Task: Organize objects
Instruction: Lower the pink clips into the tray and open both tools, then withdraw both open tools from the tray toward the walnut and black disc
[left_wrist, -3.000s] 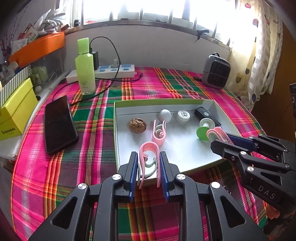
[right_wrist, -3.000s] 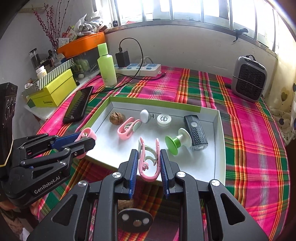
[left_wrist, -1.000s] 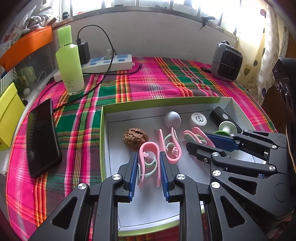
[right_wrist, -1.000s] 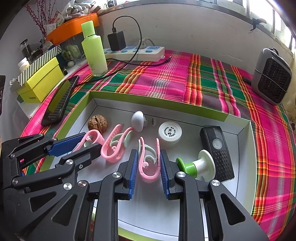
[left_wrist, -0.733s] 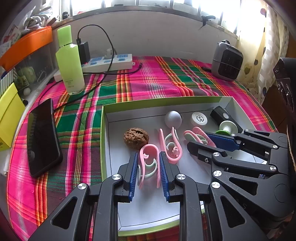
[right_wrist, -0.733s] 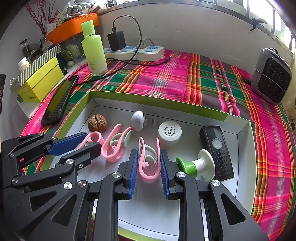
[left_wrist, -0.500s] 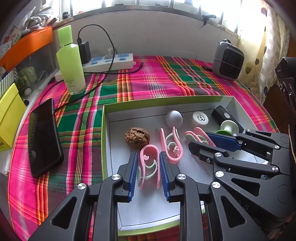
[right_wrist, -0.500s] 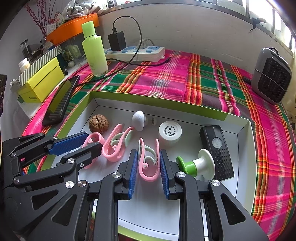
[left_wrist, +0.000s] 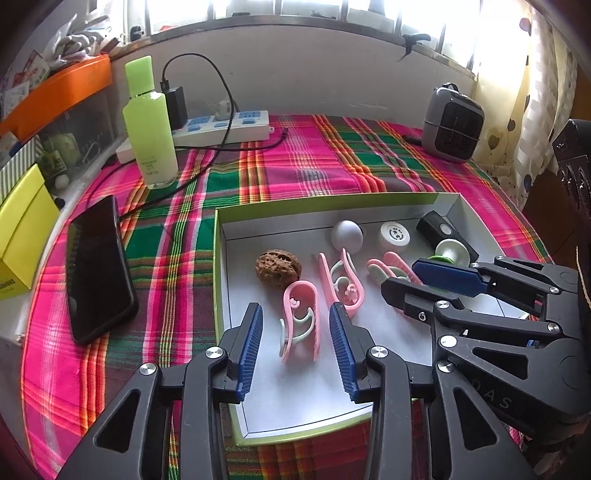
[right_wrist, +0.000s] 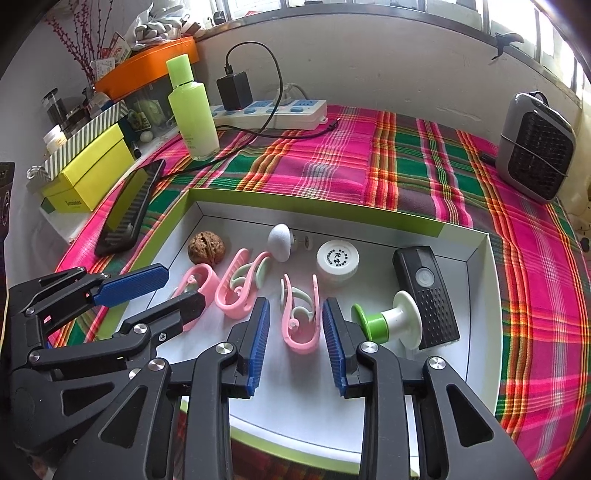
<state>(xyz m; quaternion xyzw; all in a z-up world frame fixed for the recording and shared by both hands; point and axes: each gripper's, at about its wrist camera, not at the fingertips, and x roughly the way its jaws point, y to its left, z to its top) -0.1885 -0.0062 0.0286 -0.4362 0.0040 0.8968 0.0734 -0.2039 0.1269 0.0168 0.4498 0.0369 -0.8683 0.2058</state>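
Note:
A white tray with a green rim (left_wrist: 332, 201) (right_wrist: 317, 206) lies on the plaid cloth. Three pink and mint clips lie in it. My left gripper (left_wrist: 297, 338) is open, with one clip (left_wrist: 301, 321) lying loose between its pads. My right gripper (right_wrist: 297, 332) is open, with another clip (right_wrist: 299, 321) lying loose between its pads. The third clip (left_wrist: 341, 282) (right_wrist: 242, 288) lies between them. The tray also holds a walnut (left_wrist: 277, 267) (right_wrist: 206, 247), a grey ball (left_wrist: 346, 236), a white cap (right_wrist: 338, 260), a black remote (right_wrist: 424, 295) and a green and white spool (right_wrist: 388, 321).
A black phone (left_wrist: 98, 266) lies left of the tray. A green bottle (left_wrist: 149, 125), a power strip with cables (left_wrist: 221, 129) and a yellow box (right_wrist: 88, 173) stand at the back left. A small grey heater (right_wrist: 533, 147) stands at the back right.
Both grippers have opened and let go of their clips, which now lie on the tray floor. Before that, both carried the clips forward over the tray.

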